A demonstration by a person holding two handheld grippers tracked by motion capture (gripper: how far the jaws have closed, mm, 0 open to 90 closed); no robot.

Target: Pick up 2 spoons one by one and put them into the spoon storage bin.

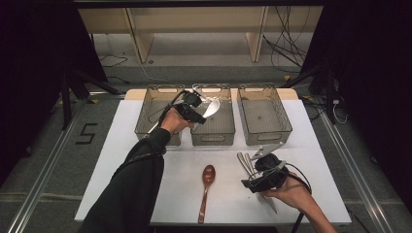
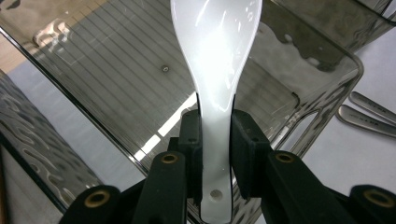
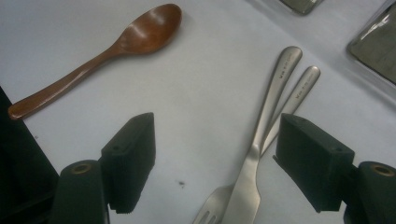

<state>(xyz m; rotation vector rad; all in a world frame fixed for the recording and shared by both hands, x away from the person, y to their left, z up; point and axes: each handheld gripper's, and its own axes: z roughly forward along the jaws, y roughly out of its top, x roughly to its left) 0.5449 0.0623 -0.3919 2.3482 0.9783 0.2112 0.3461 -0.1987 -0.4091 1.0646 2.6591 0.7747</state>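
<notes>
Left gripper (image 2: 215,140) is clamped on the handle of the white spoon (image 2: 215,60), bowl held out above the middle bin (image 1: 213,116) inside its rim, with the left bin (image 1: 155,114) and right bin (image 1: 265,114) just beside it and open floor below. Right gripper (image 3: 215,158) hangs open over bare table (image 1: 160,165), jaws straddling two overlapping steel forks (image 3: 266,140) without touching; wooden spoon (image 3: 100,56) lies well apart. Fork tines are cut off at the frame edge, and the right hand (image 1: 291,191) covers them from above.
</notes>
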